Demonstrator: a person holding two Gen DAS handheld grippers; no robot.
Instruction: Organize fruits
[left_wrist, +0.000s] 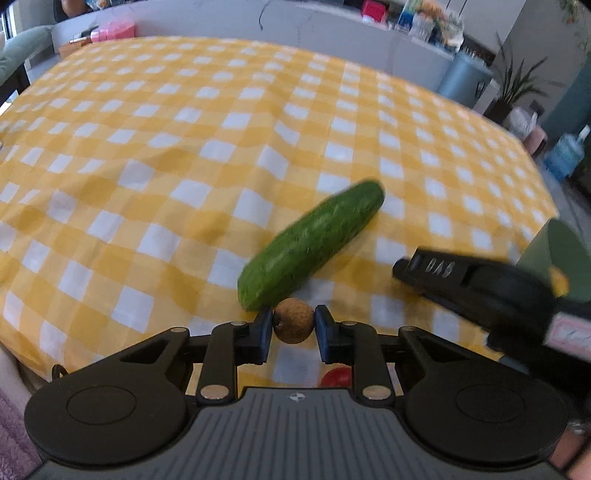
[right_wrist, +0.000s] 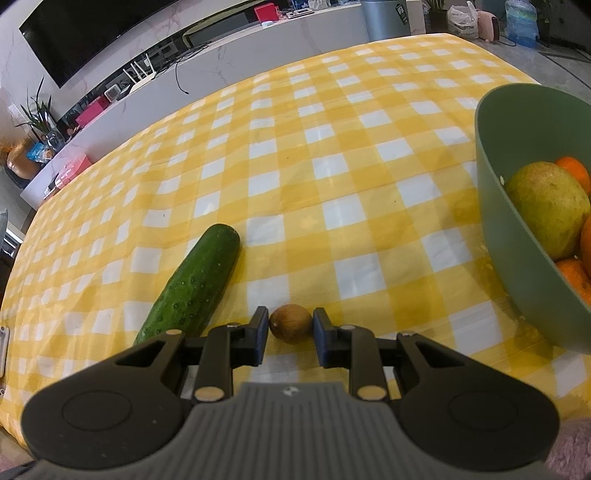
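Observation:
In the left wrist view my left gripper (left_wrist: 294, 328) is shut on a small round brown fruit (left_wrist: 294, 320), held above the cloth. A green cucumber (left_wrist: 312, 243) lies just beyond it. A small red fruit (left_wrist: 336, 376) shows under the fingers. In the right wrist view my right gripper (right_wrist: 290, 326) straddles another small brown fruit (right_wrist: 290, 323) on the cloth, its jaws close on both sides with thin gaps. The cucumber (right_wrist: 192, 288) lies to its left. A green bowl (right_wrist: 517, 236) at the right holds a pear (right_wrist: 548, 208) and oranges (right_wrist: 574, 168).
A yellow and white checked cloth (left_wrist: 184, 147) covers the table. My right gripper's body (left_wrist: 480, 288) shows at the right of the left wrist view, beside the green bowl (left_wrist: 554, 254). Beyond the far edge are a counter with clutter, a plant and a TV.

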